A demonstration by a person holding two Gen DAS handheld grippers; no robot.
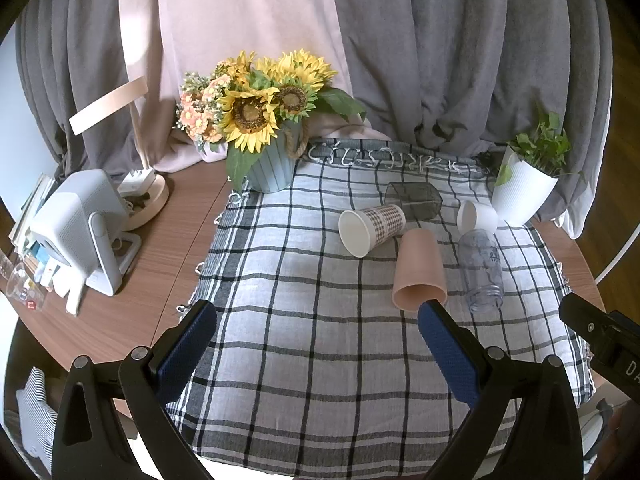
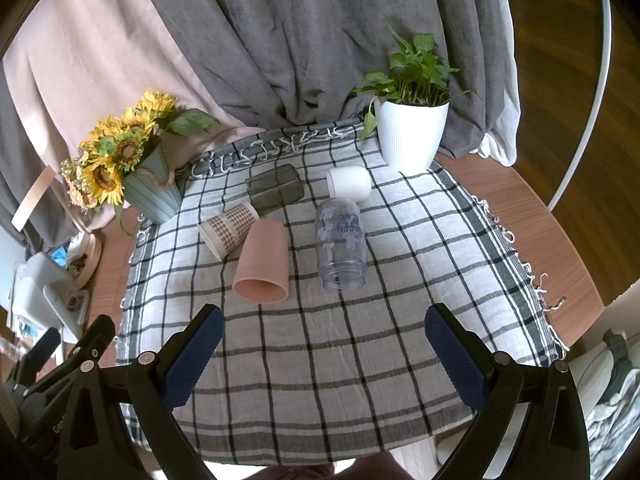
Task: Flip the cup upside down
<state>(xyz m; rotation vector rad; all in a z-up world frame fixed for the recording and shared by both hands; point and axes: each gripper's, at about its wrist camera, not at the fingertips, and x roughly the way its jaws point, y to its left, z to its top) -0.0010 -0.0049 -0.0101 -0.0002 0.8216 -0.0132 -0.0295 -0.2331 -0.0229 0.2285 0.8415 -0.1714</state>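
Several cups lie on their sides on a checked cloth (image 1: 304, 320) (image 2: 320, 360): a pink cup (image 1: 419, 269) (image 2: 262, 261), a clear printed cup (image 1: 482, 270) (image 2: 341, 240), a patterned paper cup (image 1: 372, 226) (image 2: 230, 229), a white cup (image 1: 477, 216) (image 2: 349, 182) and a dark glass cup (image 1: 414, 199) (image 2: 275, 190). My left gripper (image 1: 316, 320) is open and empty, near the pink cup's mouth. My right gripper (image 2: 324, 326) is open and empty, just short of the pink and clear cups. The right gripper also shows in the left wrist view (image 1: 604, 340).
A sunflower pot (image 1: 272, 164) (image 2: 154, 188) stands at the cloth's back left. A white plant pot (image 1: 520, 192) (image 2: 412, 136) stands at the back right. A lamp base (image 1: 148, 200) and a white device (image 1: 80, 228) sit on the wooden table (image 1: 152, 272) at left. Curtains hang behind.
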